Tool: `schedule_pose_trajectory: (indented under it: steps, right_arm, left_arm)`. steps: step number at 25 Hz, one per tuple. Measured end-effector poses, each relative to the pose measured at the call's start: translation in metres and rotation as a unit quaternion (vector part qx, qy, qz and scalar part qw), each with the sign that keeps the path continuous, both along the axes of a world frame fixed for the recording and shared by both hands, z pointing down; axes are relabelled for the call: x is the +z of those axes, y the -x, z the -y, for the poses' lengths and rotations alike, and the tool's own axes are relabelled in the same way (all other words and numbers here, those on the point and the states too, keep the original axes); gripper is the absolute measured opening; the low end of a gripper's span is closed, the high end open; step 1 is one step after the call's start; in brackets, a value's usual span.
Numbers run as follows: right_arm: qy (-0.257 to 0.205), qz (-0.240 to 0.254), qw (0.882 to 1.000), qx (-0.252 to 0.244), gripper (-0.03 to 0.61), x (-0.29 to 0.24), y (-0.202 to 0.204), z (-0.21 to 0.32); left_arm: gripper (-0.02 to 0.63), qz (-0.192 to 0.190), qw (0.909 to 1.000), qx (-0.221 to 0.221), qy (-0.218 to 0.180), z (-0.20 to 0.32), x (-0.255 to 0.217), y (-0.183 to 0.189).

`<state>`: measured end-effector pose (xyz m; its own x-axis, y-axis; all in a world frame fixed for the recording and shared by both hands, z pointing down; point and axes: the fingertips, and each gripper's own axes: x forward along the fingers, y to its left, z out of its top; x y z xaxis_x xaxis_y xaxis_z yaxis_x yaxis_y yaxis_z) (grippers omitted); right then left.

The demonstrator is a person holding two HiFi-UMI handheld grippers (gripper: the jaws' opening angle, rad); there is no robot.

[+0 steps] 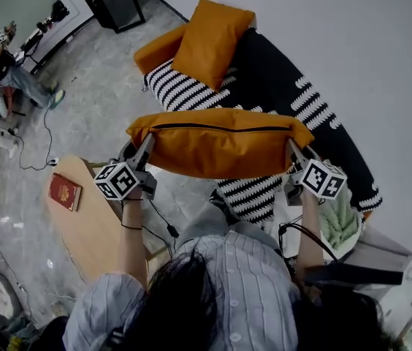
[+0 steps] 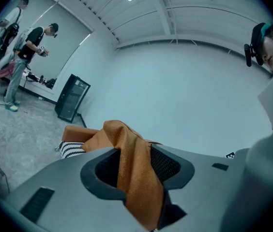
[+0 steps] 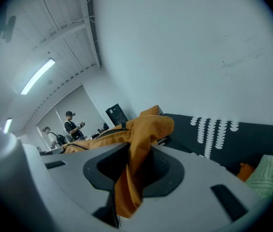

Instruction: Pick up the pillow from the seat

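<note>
There are two orange pillows, the near pillow point(image 1: 220, 151) and the far pillow point(image 1: 210, 41); two grippers, the left gripper point(image 1: 146, 145) and the right gripper point(image 1: 294, 149); one red book point(image 1: 65, 191) at left; one sofa point(image 1: 279, 79).

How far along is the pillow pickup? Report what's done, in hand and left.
Done: the held pillow is up off the striped seat, stretched between both grippers. In hand: the left gripper and the right gripper each clamp one corner of it. Left: nothing of the lift itself; a second pillow lies at the sofa's far end.
</note>
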<state>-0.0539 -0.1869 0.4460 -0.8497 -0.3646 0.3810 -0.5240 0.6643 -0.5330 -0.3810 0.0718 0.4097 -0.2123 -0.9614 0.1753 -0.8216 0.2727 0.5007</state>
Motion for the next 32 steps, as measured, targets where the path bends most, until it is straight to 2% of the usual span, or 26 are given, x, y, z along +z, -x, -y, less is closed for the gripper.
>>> schedule_pose_trajectory:
  steps: [6, 12, 24, 32]
  right_arm:
    - [0.01, -0.003, 0.998, -0.054, 0.095, 0.011, -0.012, -0.02]
    - [0.02, -0.008, 0.993, -0.113, 0.097, 0.024, -0.003, -0.047]
    - [0.031, 0.001, 0.977, -0.209, 0.097, 0.027, 0.053, -0.112]
    - [0.021, 0.001, 0.965, -0.261, 0.097, 0.015, 0.087, -0.181]
  left_arm:
    - [0.183, -0.004, 0.9981, -0.062, 0.008, -0.056, 0.01, -0.043]
    - [0.183, -0.018, 0.9925, -0.119, 0.024, -0.116, 0.02, -0.069]
    - [0.183, -0.005, 0.9748, -0.221, 0.033, -0.224, 0.01, -0.082]
    - [0.183, -0.009, 0.9624, -0.27, 0.03, -0.313, 0.006, -0.088]
